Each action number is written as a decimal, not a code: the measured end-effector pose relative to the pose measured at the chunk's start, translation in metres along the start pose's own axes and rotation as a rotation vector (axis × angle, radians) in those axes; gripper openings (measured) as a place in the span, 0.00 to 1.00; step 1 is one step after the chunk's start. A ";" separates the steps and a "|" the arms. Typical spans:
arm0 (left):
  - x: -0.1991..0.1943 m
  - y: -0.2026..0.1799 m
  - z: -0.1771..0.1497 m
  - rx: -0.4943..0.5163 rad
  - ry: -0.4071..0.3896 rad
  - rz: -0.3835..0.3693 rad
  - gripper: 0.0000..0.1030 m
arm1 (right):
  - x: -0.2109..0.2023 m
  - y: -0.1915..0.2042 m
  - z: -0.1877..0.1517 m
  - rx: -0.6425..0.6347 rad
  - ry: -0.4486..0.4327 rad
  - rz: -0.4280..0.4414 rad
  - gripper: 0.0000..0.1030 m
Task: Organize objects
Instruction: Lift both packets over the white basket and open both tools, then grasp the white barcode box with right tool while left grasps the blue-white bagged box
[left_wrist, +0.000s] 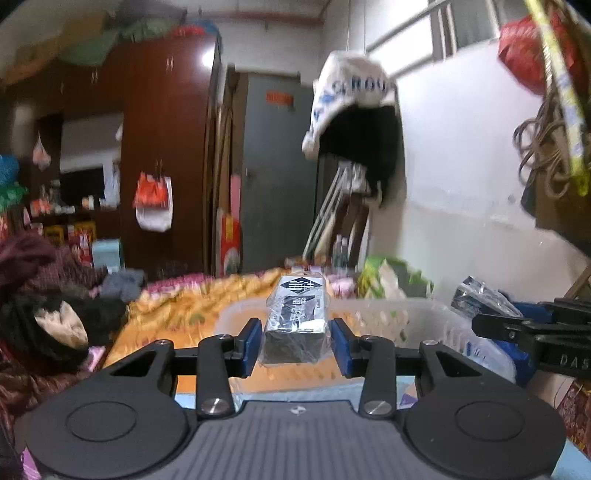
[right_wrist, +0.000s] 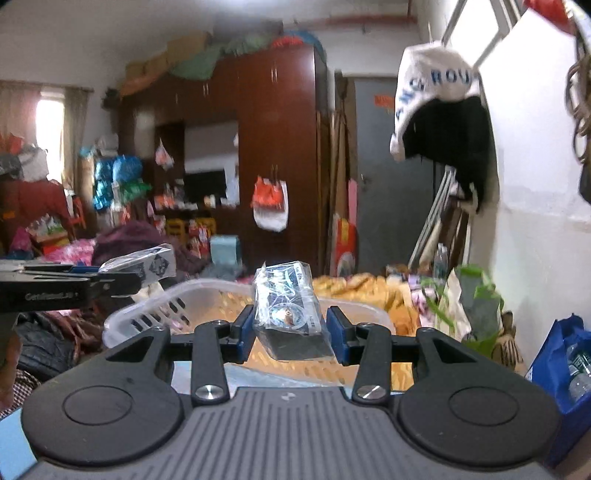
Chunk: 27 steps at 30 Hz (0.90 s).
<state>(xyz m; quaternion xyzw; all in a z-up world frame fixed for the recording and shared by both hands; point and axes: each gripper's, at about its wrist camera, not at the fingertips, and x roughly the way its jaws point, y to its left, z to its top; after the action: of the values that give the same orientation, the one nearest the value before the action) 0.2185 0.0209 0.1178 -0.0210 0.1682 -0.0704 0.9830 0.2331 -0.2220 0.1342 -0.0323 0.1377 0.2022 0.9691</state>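
My left gripper (left_wrist: 295, 341) is shut on a long black-and-white box in clear wrap (left_wrist: 298, 314), held lengthwise above the near rim of a translucent plastic basket (left_wrist: 373, 314). The right gripper (left_wrist: 517, 328) enters the left wrist view at the right edge, carrying a similar wrapped box (left_wrist: 480, 295). In the right wrist view my right gripper (right_wrist: 290, 334) is shut on that wrapped black box (right_wrist: 288, 314), tilted, over the same basket (right_wrist: 147, 317). The left gripper (right_wrist: 118, 284) shows at the left there with its box (right_wrist: 147, 264) sticking out.
An orange patterned bedspread (left_wrist: 177, 306) lies under and beyond the basket. Dark clothes (left_wrist: 44, 314) are piled at the left. A green-and-white bag (right_wrist: 469, 306) and a blue bag with bottles (right_wrist: 569, 365) stand by the white wall at the right. A wardrobe (right_wrist: 273, 147) stands behind.
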 end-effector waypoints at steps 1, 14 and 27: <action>0.007 0.000 0.000 0.003 0.012 0.002 0.44 | 0.007 0.002 0.000 -0.013 0.016 -0.006 0.44; -0.076 0.011 -0.073 0.013 -0.085 -0.009 0.85 | -0.074 0.011 -0.079 0.013 -0.070 0.020 1.00; -0.173 -0.047 -0.194 0.085 -0.162 -0.139 0.85 | -0.140 0.041 -0.177 0.047 -0.159 -0.020 1.00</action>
<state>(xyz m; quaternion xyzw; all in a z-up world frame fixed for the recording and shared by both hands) -0.0145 -0.0035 -0.0055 0.0035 0.0833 -0.1434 0.9862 0.0487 -0.2593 0.0033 0.0053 0.0648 0.1911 0.9794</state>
